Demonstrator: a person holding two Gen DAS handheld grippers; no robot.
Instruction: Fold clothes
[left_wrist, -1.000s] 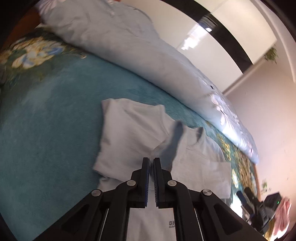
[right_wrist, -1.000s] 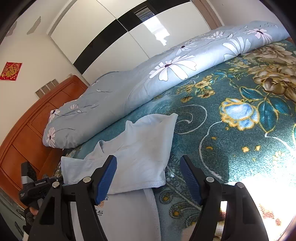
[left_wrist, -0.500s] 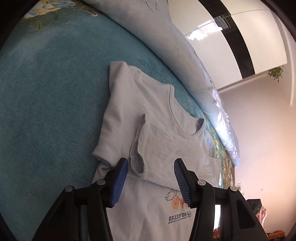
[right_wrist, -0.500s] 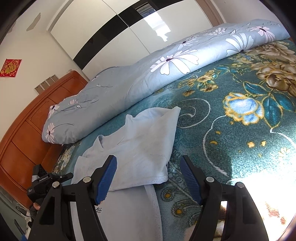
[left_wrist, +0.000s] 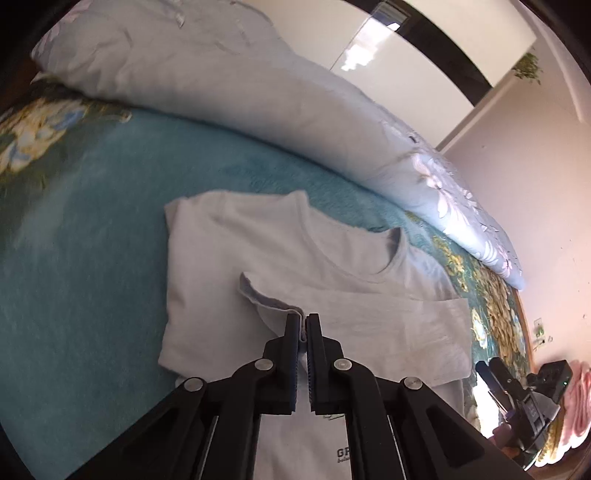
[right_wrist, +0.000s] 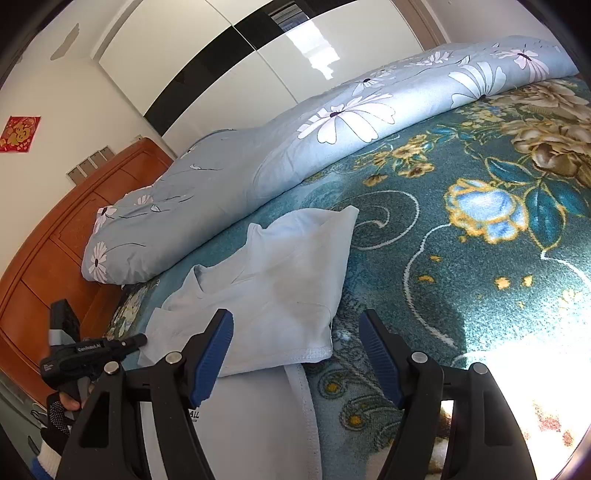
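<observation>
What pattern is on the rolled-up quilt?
White daisy-like flowers on pale blue; the quilt shows best in the right wrist view.

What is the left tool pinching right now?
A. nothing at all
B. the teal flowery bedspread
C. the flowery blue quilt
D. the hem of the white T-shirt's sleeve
D: the left tool is shut on the sleeve hem of the white cotton T-shirt.

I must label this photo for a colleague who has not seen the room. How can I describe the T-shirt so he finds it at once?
On the bed's teal floral blanket, below the rolled blue flowered duvet, lies the white T-shirt. It is the only plain, pale cloth there, with both sleeves folded inward.
</observation>
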